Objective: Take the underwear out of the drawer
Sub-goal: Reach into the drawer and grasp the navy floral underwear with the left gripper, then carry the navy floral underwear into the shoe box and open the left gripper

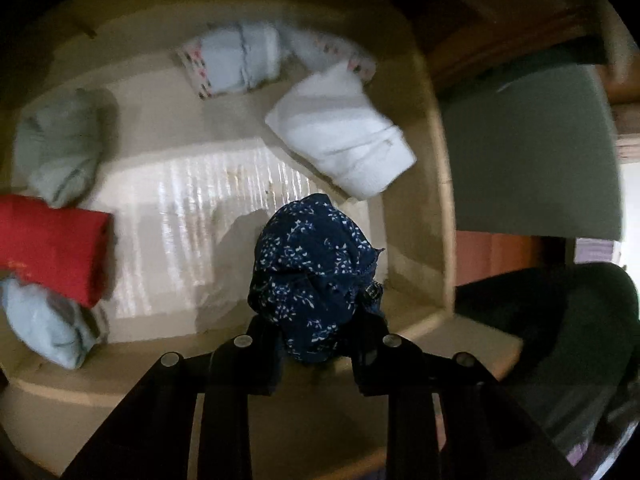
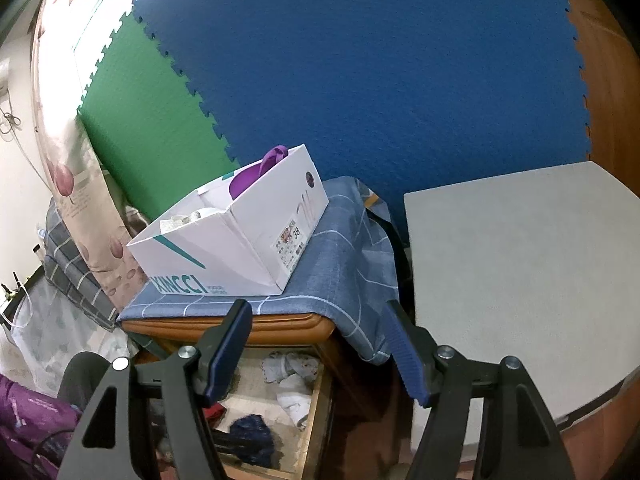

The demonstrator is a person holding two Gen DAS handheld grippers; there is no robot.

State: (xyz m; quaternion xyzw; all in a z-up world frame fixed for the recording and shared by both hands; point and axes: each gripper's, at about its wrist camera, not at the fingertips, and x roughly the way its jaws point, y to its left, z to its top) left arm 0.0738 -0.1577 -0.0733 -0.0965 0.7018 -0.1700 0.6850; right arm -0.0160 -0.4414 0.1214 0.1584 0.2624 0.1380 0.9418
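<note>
Your left gripper (image 1: 316, 336) is clamped on the navy flowered underwear (image 1: 314, 268), bunched between its fingers above the open drawer (image 1: 436, 200). Other folded pieces lie on the drawer floor: a white one (image 1: 344, 136) far right, a red one (image 1: 52, 246) left. Your right gripper (image 2: 320, 348) hangs with its fingers apart, nothing between them, near the white shoebox (image 2: 236, 232).

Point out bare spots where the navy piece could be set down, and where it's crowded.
The grey tabletop, right of the nightstand, is bare. In the drawer, the floor is free mid-drawer between the red roll and white roll. The nightstand top is crowded by the white shoebox.
</note>
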